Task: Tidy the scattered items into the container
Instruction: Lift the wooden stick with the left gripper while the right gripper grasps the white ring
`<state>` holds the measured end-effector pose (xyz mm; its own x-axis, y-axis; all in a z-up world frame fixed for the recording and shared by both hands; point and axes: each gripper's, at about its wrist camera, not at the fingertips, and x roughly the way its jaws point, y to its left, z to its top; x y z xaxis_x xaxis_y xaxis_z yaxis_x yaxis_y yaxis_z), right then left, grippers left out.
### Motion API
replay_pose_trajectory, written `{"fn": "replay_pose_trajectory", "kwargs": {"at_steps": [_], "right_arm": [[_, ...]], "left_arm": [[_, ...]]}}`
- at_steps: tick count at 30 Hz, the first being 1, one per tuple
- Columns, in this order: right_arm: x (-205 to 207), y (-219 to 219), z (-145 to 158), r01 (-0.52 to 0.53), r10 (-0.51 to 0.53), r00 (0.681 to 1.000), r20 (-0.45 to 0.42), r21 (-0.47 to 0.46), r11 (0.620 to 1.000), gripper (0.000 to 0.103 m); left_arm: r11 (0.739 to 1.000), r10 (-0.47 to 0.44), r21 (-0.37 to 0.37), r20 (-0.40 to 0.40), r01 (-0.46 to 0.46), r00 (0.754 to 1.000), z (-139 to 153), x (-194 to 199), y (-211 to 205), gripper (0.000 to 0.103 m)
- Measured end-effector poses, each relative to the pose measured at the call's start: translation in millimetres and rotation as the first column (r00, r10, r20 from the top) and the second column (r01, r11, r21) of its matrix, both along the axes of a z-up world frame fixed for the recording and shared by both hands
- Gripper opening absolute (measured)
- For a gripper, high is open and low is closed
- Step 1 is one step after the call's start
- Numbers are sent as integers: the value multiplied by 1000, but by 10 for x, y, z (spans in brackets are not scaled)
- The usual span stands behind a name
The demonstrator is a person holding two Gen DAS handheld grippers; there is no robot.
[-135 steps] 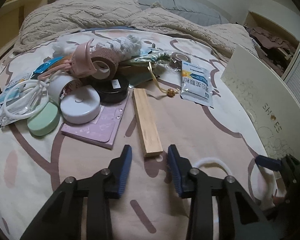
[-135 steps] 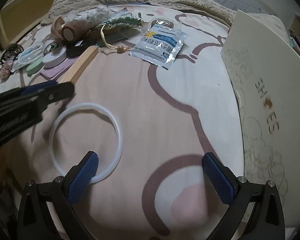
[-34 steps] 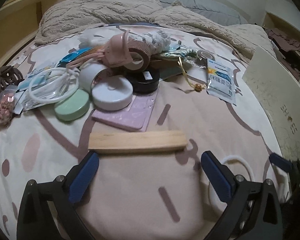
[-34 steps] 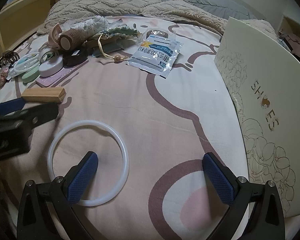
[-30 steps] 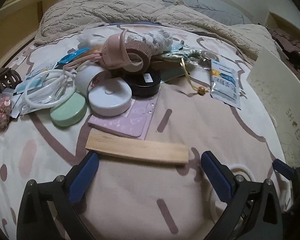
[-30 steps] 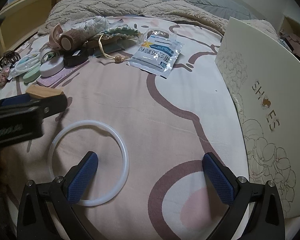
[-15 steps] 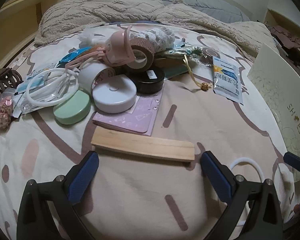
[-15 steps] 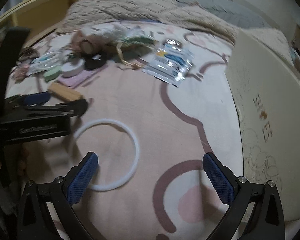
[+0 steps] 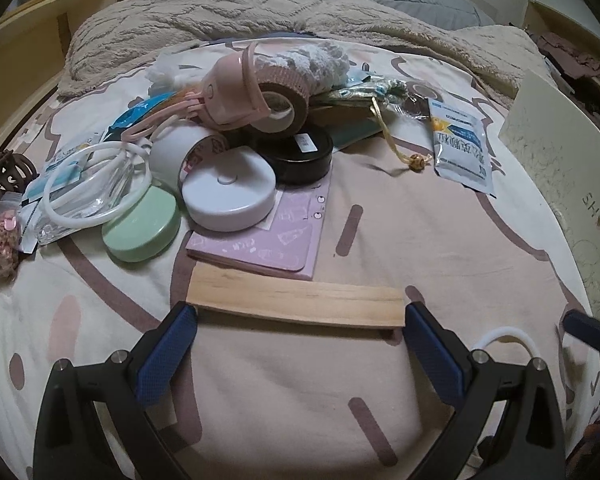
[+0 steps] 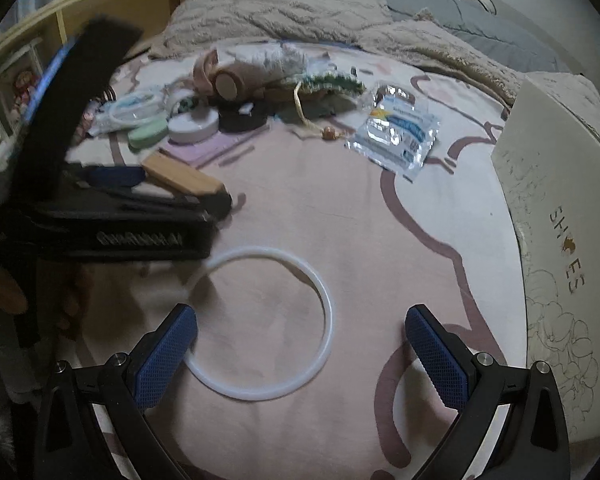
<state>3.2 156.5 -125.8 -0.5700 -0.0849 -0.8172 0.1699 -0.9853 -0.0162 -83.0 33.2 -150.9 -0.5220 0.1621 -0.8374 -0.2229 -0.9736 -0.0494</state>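
Two grippers worked over the bedsheet (image 9: 440, 240), both with jaws spread wide and holding nothing. Just ahead of the left gripper (image 9: 300, 344) lay the wooden block (image 9: 296, 300), flat on the sheet, its long axis running crosswise from one fingertip to the other, so the jaws bracketed its two short ends rather than its narrow sides. Closing from there would likely have to catch it lengthwise, a tight fit; turning the wrist to span the short width looked the safer grip. Beyond the block, almost touching its far edge, sat the pink notebook (image 9: 268, 240) and the heap of tins, which left little room forward. The right gripper (image 10: 300, 344) hovered over the white ring (image 10: 328, 320), which lay between its fingertips. Off to the right side stood the shoe box (image 10: 560, 200), with open sheet between
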Motion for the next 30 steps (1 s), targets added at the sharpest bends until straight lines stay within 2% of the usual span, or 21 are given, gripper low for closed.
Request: {"fn": "replay_pose_trajectory", "kwargs": {"at_steps": [5, 10, 13, 20, 24, 30], "right_arm": [[39, -71, 92, -34, 33, 999, -40, -9, 999, 103], [58, -187, 27, -75, 76, 997, -32, 41, 996, 103], [36, -157, -16, -47, 50, 998, -39, 69, 996, 103], [-69, -2, -132, -5, 5, 1000, 11, -5, 1000, 103], [-82, -24, -181, 3, -3, 1000, 6, 13, 1000, 103], [-108, 25, -202, 17, -17, 1000, 17, -21, 1000, 103]], "left_arm": [[1000, 1, 21, -2, -1, 1000, -10, 2, -25, 103], [1000, 0, 16, -11, 0, 1000, -9, 16, -17, 103], [1000, 1, 27, -17, -1, 1000, -1, 18, -28, 103], [1000, 10, 14, -44, -9, 999, 9, 41, -20, 100], [1000, 11, 20, -52, -10, 999, 14, 55, -32, 98], [1000, 8, 20, -61, -7, 998, 16, 71, -16, 98]]}}
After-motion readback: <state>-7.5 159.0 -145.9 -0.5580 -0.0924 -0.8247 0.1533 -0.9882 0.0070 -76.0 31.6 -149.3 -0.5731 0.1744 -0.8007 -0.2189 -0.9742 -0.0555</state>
